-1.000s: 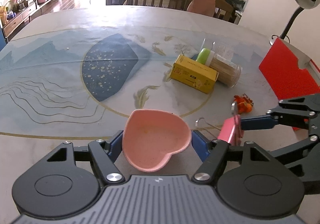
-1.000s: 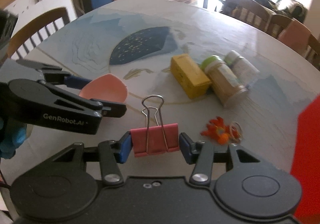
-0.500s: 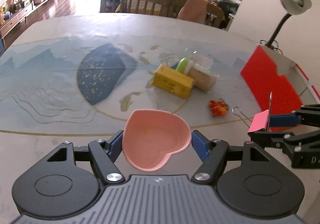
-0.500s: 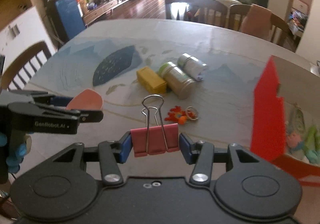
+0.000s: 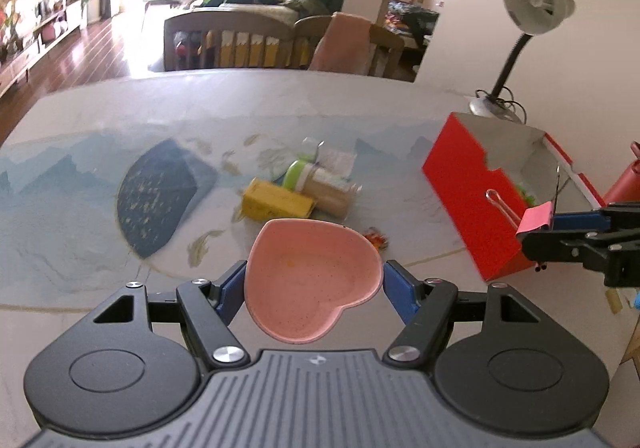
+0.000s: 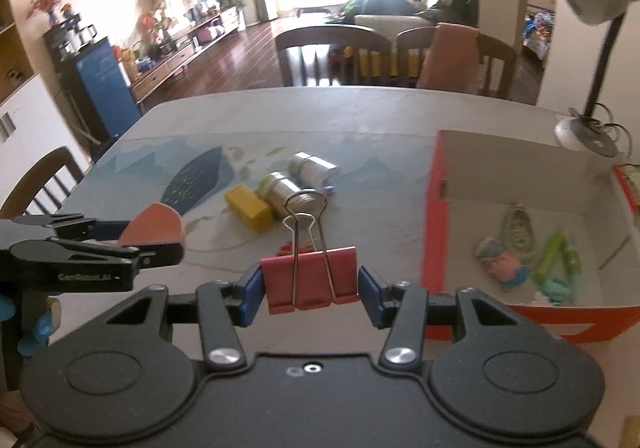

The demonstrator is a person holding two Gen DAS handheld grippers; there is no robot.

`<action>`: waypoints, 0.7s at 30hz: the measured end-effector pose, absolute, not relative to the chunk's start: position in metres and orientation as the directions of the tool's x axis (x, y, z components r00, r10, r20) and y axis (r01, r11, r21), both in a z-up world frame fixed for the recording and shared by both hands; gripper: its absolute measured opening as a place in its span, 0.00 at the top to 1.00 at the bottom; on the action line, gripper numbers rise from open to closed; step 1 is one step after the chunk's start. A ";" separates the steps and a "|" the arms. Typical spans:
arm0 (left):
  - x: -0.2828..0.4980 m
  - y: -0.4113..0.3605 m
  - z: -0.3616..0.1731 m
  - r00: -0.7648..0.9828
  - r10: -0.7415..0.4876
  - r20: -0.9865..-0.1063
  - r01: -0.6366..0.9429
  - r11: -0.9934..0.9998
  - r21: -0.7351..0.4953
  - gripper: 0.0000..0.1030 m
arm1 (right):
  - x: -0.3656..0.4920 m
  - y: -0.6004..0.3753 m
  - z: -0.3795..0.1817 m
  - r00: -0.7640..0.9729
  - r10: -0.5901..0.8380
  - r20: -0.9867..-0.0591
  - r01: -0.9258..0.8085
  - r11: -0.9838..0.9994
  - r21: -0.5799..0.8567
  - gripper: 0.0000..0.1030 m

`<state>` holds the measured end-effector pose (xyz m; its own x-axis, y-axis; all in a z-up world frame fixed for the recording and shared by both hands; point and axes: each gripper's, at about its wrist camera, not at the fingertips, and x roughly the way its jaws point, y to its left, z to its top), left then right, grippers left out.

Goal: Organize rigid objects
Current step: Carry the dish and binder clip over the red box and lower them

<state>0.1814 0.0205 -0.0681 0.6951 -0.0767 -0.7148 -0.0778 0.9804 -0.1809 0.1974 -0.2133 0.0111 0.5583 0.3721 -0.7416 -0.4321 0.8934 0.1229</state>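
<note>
My left gripper (image 5: 314,286) is shut on a pink heart-shaped dish (image 5: 312,276), held above the table; the same dish (image 6: 154,226) shows at the left of the right wrist view. My right gripper (image 6: 311,290) is shut on a red binder clip (image 6: 310,278) with its wire handles standing up; in the left wrist view that clip (image 5: 534,219) hangs beside the red box (image 5: 476,203). The open red box (image 6: 434,232) holds several small toys. A yellow box (image 5: 276,203), a green-lidded jar (image 5: 320,187) and a white bottle (image 6: 314,169) lie mid-table.
A small orange trinket (image 5: 376,240) lies on the table just past the dish. A desk lamp (image 5: 520,27) stands behind the red box. Wooden chairs (image 6: 332,55) line the far edge of the table, and another chair (image 6: 44,183) stands at the left.
Both grippers have risen with their loads. The right gripper has swung right toward the red box, whose inside now shows. The table objects look farther away.
</note>
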 end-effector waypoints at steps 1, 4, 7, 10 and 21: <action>0.183 0.016 -0.065 0.699 -0.074 -0.711 -0.072 0.982 -0.172 0.30 | 0.199 -0.219 0.013 0.565 0.367 -0.739 -0.425 0.897 0.121 0.52; 0.189 0.005 -0.056 0.704 -0.083 -0.706 -0.059 0.983 -0.174 0.30 | 0.203 -0.237 0.018 0.582 0.355 -0.732 -0.400 0.908 0.122 0.52; 0.198 -0.009 -0.048 0.706 -0.090 -0.702 -0.041 0.985 -0.168 0.30 | 0.209 -0.257 0.021 0.597 0.346 -0.724 -0.378 0.917 0.127 0.52; 0.209 -0.028 -0.039 0.711 -0.102 -0.696 -0.015 0.987 -0.160 0.30 | 0.216 -0.277 0.021 0.605 0.337 -0.721 -0.359 0.924 0.130 0.52; 0.259 -0.105 -0.033 0.692 -0.178 -0.699 0.096 0.983 -0.155 0.30 | 0.242 -0.340 0.012 0.626 0.306 -0.718 -0.306 0.942 0.135 0.52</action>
